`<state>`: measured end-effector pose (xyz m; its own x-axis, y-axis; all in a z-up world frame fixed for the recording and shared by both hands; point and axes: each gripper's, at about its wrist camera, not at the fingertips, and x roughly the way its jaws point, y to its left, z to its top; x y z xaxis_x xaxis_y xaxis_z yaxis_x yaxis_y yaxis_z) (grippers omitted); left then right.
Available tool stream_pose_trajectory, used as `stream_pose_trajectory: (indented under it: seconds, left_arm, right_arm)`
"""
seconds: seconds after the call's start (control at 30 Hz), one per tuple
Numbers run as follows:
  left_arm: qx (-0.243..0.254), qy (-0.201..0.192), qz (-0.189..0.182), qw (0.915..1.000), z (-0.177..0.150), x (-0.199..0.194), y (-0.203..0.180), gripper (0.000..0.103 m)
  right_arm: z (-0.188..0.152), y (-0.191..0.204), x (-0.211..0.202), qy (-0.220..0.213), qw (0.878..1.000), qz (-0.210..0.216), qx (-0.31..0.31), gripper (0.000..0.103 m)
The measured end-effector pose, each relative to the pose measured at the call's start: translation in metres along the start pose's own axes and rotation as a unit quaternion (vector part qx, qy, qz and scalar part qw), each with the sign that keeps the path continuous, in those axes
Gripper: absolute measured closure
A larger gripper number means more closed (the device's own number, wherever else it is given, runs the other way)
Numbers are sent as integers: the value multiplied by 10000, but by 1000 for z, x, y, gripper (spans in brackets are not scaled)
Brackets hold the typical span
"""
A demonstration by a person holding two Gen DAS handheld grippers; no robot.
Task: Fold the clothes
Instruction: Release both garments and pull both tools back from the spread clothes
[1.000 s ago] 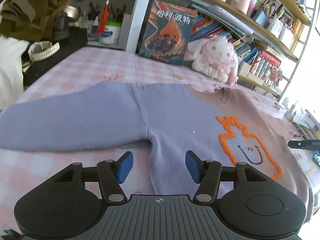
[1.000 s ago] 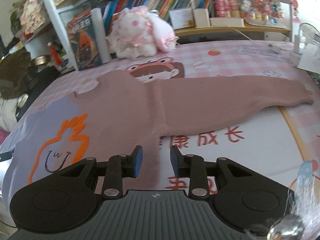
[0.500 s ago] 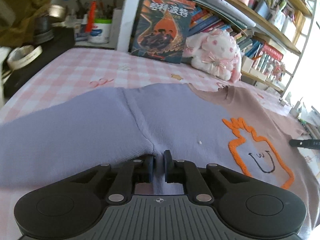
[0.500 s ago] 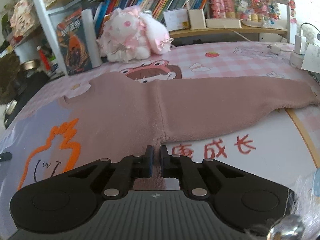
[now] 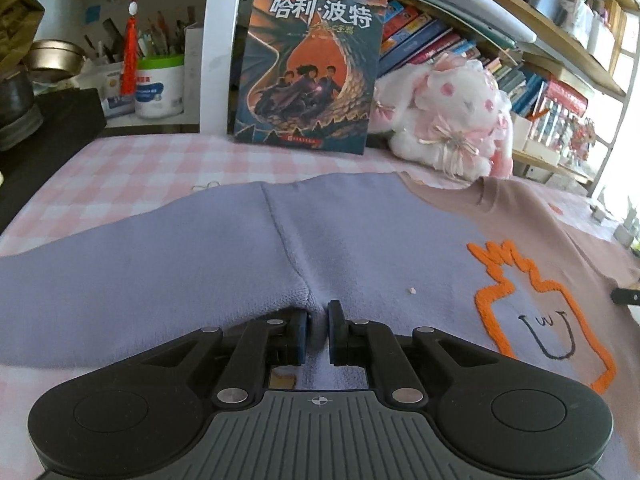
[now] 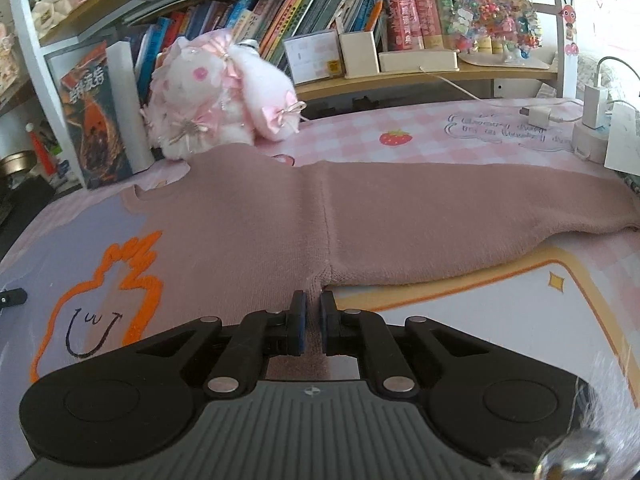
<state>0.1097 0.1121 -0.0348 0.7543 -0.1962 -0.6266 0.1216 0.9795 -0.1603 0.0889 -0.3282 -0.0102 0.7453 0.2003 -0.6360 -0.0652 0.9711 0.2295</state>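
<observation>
Both sets of jaws, open a second ago, are now pinched on the sweater (image 5: 360, 240) at its underarms: the left gripper (image 5: 317, 330) on the lilac side, the right gripper (image 6: 313, 326) on the pink side. The garment is spread flat on the checked bedspread (image 5: 132, 168), sleeves outstretched. With both grips secured, a first fold can be judged imminent.

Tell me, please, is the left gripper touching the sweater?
Touching: the left wrist view shows the left gripper shut on a pinch of the sweater at its purple underarm.
</observation>
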Motion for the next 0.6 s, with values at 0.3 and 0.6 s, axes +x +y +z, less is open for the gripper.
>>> stream_pose_trajectory:
  seconds: [0.3,0.6]
  left_arm:
    - [148,1,-6,9999,-5,-9,-3,89]
    - [31,-49,-53,10000,-45,-66,0,89]
  right_arm:
    - [0,-5,-1,-10,9999,122,58,88]
    - [-34,5,-50,93,9988,228,-417,78]
